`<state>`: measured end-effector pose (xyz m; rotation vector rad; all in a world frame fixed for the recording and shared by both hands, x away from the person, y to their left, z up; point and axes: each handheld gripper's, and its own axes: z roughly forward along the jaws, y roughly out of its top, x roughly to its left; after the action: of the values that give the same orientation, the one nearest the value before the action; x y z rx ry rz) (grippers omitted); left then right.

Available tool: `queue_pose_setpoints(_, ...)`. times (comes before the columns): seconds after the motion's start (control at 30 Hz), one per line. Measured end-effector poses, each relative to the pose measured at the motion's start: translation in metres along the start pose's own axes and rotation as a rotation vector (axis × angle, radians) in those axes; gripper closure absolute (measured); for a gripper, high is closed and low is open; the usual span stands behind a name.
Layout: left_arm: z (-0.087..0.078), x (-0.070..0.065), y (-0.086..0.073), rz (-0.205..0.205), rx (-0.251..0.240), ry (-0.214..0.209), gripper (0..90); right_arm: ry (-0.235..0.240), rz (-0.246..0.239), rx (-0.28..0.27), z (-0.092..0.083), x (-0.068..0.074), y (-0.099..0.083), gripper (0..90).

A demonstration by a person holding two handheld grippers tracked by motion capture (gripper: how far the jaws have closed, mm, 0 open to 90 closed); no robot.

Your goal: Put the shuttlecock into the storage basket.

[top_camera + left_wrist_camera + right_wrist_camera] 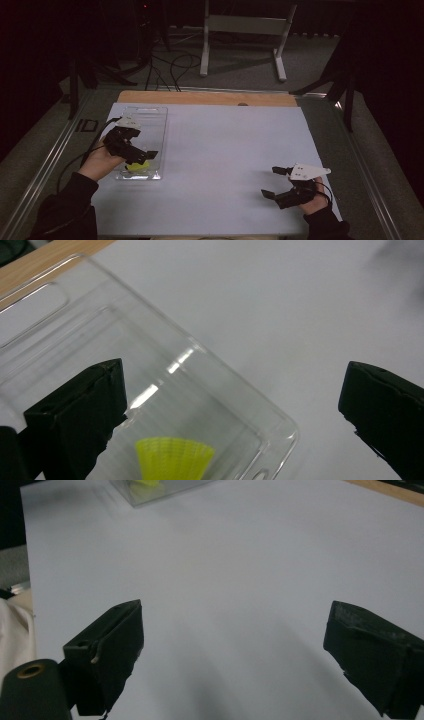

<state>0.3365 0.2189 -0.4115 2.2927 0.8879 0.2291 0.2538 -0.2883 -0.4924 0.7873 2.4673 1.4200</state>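
The little yellow cone (174, 457) sits inside the clear plastic tray (155, 120), down at the tray's near end. It is ribbed and wider at the top. In my left gripper view I see it low in the middle, under the see-through plastic. The tray lies flat on the white sheet (225, 150) that covers the table, close to the sheet's left edge, with one short end toward the far edge and the other toward me.

My left claw (142, 157) hangs over the near end of the tray, right above the yellow cone. Its jaws are spread wide apart and hold nothing. In my left gripper view one jaw is over the tray and the other is out over the bare white sheet, past the tray's rounded corner. I cannot tell if the jaw touches the plastic.

My right claw (274, 182) is well apart from the tray, near the right front corner of the sheet. Its jaws are wide open too, and there is nothing between them but white sheet. In my right gripper view the tray (160, 490) and a bit of yellow show far off at the top.

A strip of brown wood (210, 97) shows along the table's far edge, past the sheet.
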Motion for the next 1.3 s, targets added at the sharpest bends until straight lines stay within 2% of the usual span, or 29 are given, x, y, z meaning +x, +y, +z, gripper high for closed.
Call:
queue_pose_setpoints(0.2, 0.007, -0.005, 0.008, 0.031, 0.008, -0.017, 0.1, -0.021, 0.023, -0.009, -0.002, -0.003, -0.001, 10.5)
queue_pose_setpoints(0.23, 0.01, -0.007, 0.011, 0.05, -0.006, -0.027, 0.1, -0.015, 0.026, -0.015, -0.002, -0.003, -0.001, 12.6)
queue_pose_setpoints(0.33, 0.013, -0.01, 0.014, 0.089, -0.062, -0.007, 0.1, -0.023, 0.021, -0.008, -0.002, -0.003, -0.001, 10.9)
queue_pose_setpoints(0.37, 0.014, -0.011, 0.015, 0.105, -0.075, -0.015, 0.1, -0.022, 0.025, -0.006, -0.001, -0.003, -0.002, 10.6)
queue_pose_setpoints(0.43, 0.014, -0.011, 0.015, 0.105, -0.075, -0.015, 0.1, -0.023, 0.027, -0.002, -0.001, -0.003, -0.002, 10.6)
queue_pose_setpoints(0.47, 0.019, -0.016, 0.018, 0.141, -0.085, -0.013, 0.1, -0.027, 0.023, 0.006, -0.001, -0.003, -0.002, 10.5)
queue_pose_setpoints(0.6, 0.025, -0.023, 0.023, 0.185, -0.105, -0.016, 0.1, -0.018, 0.027, 0.007, 0.0, -0.004, -0.002, 10.4)
queue_pose_setpoints(0.8, 0.039, -0.035, 0.032, 0.224, -0.119, -0.053, 0.1, -0.006, 0.036, 0.005, 0.0, -0.005, -0.003, 10.4)
queue_pose_setpoints(0.9, 0.047, -0.041, 0.038, 0.238, -0.133, -0.093, 0.1, -0.003, 0.038, 0.01, 0.0, -0.005, -0.003, 10.4)
queue_pose_setpoints(0.97, 0.051, -0.046, 0.042, 0.279, -0.138, -0.079, 0.1, 0.0, 0.039, 0.008, 0.0, -0.006, -0.004, 10.4)
queue_pose_setpoints(1.03, 0.053, -0.051, 0.046, 0.28, -0.154, -0.111, 0.2, 0.002, 0.042, 0.007, 0.0, -0.007, -0.004, 10.4)
queue_pose_setpoints(1.17, 0.059, -0.06, 0.053, 0.298, -0.152, -0.12, 0.2, 0.001, 0.041, 0.007, -0.001, -0.006, -0.005, 10.4)
queue_pose_setpoints(1.23, 0.059, -0.06, 0.053, 0.298, -0.152, -0.12, 0.2, 0.001, 0.041, 0.007, -0.001, -0.006, -0.005, 10.4)
queue_pose_setpoints(1.27, 0.067, -0.068, 0.058, 0.318, -0.147, -0.135, 0.2, 0.001, 0.036, 0.01, -0.001, -0.006, -0.005, 10.4)
queue_pose_setpoints(1.3, 0.069, -0.07, 0.059, 0.317, -0.15, -0.137, 0.2, 0.0, 0.036, 0.011, -0.001, -0.006, -0.004, 10.4)
